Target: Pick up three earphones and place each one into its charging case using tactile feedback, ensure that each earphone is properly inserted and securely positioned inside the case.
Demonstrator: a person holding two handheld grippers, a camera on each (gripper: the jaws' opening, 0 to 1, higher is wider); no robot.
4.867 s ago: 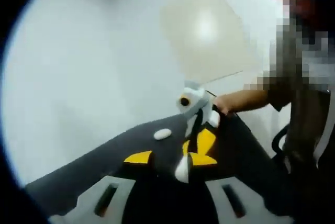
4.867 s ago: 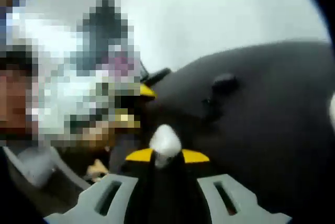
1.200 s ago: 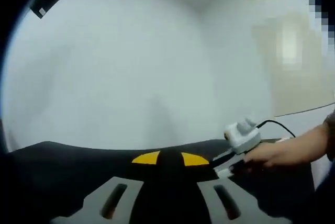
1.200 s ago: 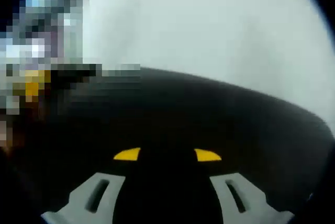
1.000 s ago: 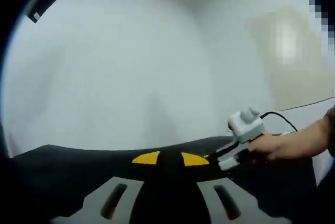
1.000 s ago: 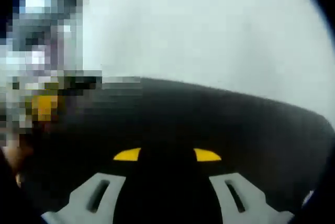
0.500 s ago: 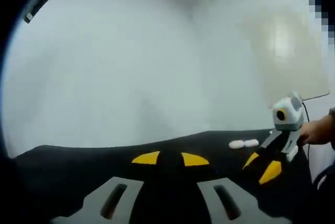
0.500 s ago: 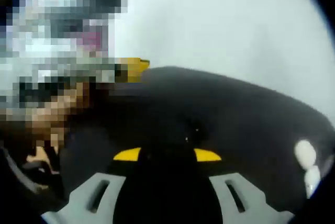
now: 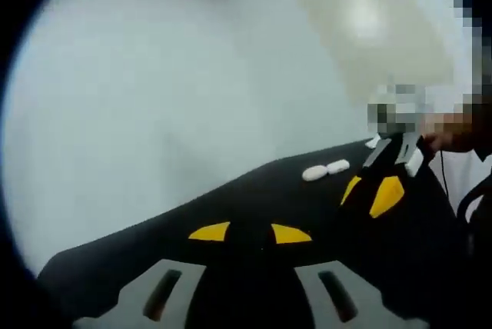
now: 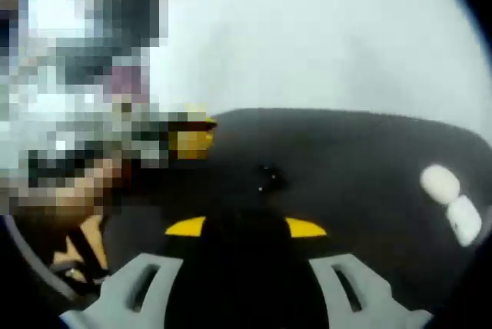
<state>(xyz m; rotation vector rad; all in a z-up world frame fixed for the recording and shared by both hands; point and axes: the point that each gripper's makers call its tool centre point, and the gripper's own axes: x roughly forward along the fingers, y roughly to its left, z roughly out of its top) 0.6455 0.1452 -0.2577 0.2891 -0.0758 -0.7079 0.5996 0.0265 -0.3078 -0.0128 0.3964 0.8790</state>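
Note:
Two white oval pieces (image 9: 325,169) lie side by side on the black table (image 9: 154,252); I cannot tell whether they are cases or earphones. They also sit at the right edge of the right gripper view (image 10: 450,201). A small dark thing (image 10: 267,175) with a glint rests mid-table. My left gripper (image 9: 250,233) hovers low over the table, its yellow tips close together around a dark gap. My right gripper (image 10: 246,227) has its tips wide apart with nothing between them. Seen from the left gripper view, the right gripper (image 9: 370,192) hangs just right of the white pieces.
A plain white wall (image 9: 154,98) rises behind the table. A hand (image 9: 453,133) holds the right gripper, with a thin cable (image 9: 443,184) trailing below it. The left gripper's yellow tip (image 10: 192,141) pokes in at the left of the right gripper view.
Both views have tilted and shifted. The white pieces have come further into the right gripper view. The right gripper's tips are as wide apart as half a second ago.

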